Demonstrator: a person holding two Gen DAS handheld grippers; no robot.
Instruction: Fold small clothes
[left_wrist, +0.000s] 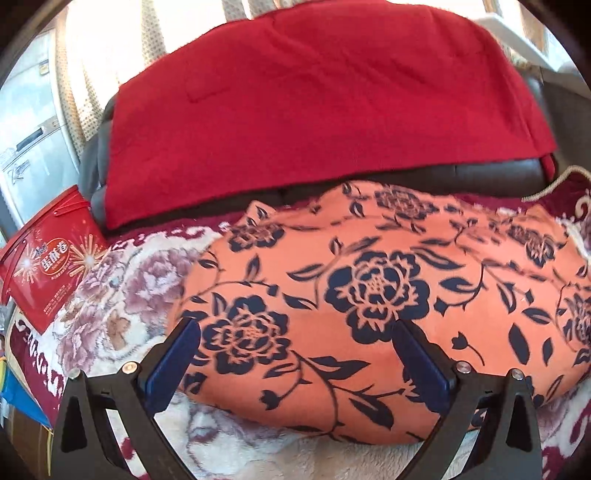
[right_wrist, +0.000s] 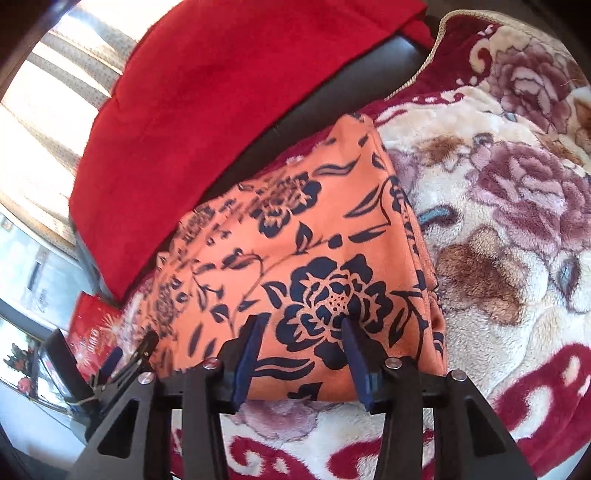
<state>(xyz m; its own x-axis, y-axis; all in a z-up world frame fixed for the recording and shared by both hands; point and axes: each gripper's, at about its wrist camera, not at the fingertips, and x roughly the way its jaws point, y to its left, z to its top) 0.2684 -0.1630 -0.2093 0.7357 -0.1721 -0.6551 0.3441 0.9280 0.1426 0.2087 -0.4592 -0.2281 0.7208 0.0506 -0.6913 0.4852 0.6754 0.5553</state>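
An orange garment with dark blue flowers (left_wrist: 369, 280) lies folded flat on a plush floral blanket (left_wrist: 140, 288). In the left wrist view my left gripper (left_wrist: 295, 332) stands wide open over the garment's near left part, and the cloth lies flat beneath the blue pads (left_wrist: 177, 354) with nothing pinched. In the right wrist view the same garment (right_wrist: 295, 236) shows its stacked folded edges along the right side. My right gripper (right_wrist: 303, 325) is partly open just above its near edge, the pads not pressing on the cloth. My left gripper (right_wrist: 131, 350) shows at the lower left.
A red fleece cover (left_wrist: 314, 103) drapes over a dark leather sofa back (left_wrist: 480, 173) behind the garment. A red printed box (left_wrist: 48, 266) stands at the blanket's left edge. A silver appliance (left_wrist: 29, 140) and curtains are beyond. The plush blanket (right_wrist: 498, 221) stretches to the right.
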